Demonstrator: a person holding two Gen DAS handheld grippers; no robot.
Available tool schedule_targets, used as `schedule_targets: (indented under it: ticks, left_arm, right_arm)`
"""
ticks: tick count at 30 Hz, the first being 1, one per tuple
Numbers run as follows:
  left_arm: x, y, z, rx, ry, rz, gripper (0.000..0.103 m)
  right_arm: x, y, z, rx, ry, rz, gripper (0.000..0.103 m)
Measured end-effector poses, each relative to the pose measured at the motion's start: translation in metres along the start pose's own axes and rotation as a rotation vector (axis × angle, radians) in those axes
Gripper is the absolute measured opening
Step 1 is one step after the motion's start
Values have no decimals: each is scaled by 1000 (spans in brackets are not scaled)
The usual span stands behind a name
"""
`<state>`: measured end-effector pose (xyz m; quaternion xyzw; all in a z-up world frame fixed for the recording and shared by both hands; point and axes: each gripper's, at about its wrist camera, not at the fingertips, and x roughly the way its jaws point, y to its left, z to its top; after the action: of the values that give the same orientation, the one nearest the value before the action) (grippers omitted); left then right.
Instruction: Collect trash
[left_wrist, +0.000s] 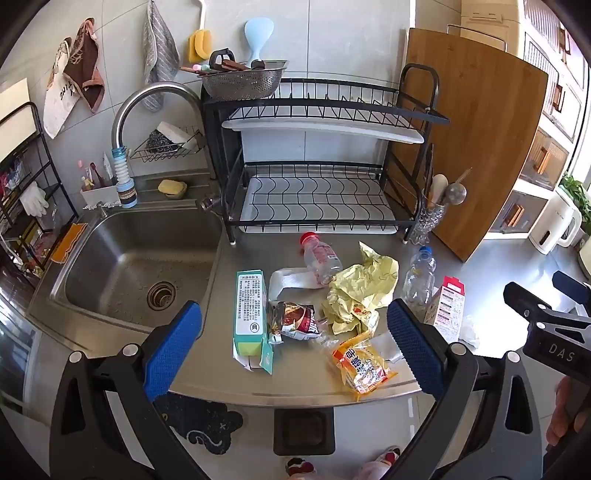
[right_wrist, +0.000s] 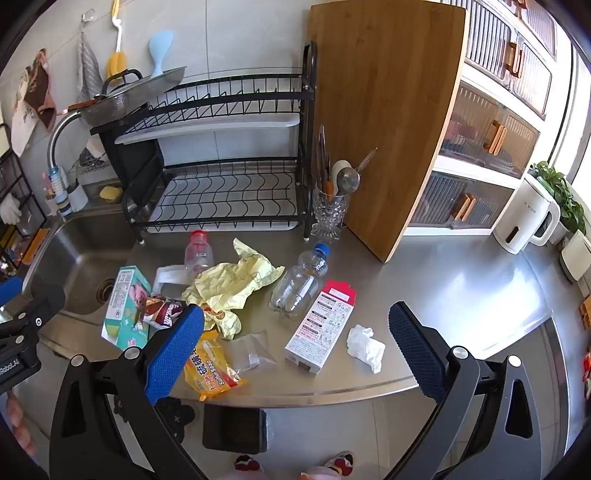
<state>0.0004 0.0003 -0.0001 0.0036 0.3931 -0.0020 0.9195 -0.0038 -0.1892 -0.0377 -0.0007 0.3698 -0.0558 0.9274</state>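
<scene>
Trash lies on the steel counter (right_wrist: 461, 295): a teal carton (left_wrist: 251, 314) (right_wrist: 123, 308), a brown snack wrapper (left_wrist: 297, 319), crumpled yellow paper (left_wrist: 360, 288) (right_wrist: 236, 280), an orange soap packet (left_wrist: 362, 365) (right_wrist: 210, 363), a red-capped bottle (left_wrist: 319, 254) (right_wrist: 198, 251), a blue-capped bottle (left_wrist: 419, 275) (right_wrist: 301, 280), a red-and-white box (right_wrist: 321, 325) (left_wrist: 447, 310) and a white tissue (right_wrist: 365, 347). My left gripper (left_wrist: 295, 339) is open above the wrappers. My right gripper (right_wrist: 295, 343) is open above the box and a clear bag (right_wrist: 253, 349). A black bin (left_wrist: 303, 432) (right_wrist: 234, 428) stands on the floor below the counter edge.
A sink (left_wrist: 140, 258) is at the left. A black dish rack (left_wrist: 317, 177), a glass utensil holder (right_wrist: 330, 212) and a wooden cutting board (right_wrist: 388, 122) stand behind the trash. A white kettle (right_wrist: 526, 218) and a plant (right_wrist: 563, 194) are at the far right.
</scene>
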Motion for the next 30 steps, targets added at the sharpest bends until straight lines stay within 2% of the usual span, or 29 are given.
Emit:
schedule_targets:
  ticks: [30]
  left_arm:
    - [4, 4, 1, -1, -3, 3, 95]
  right_arm:
    - [4, 2, 5, 1, -4, -3, 100]
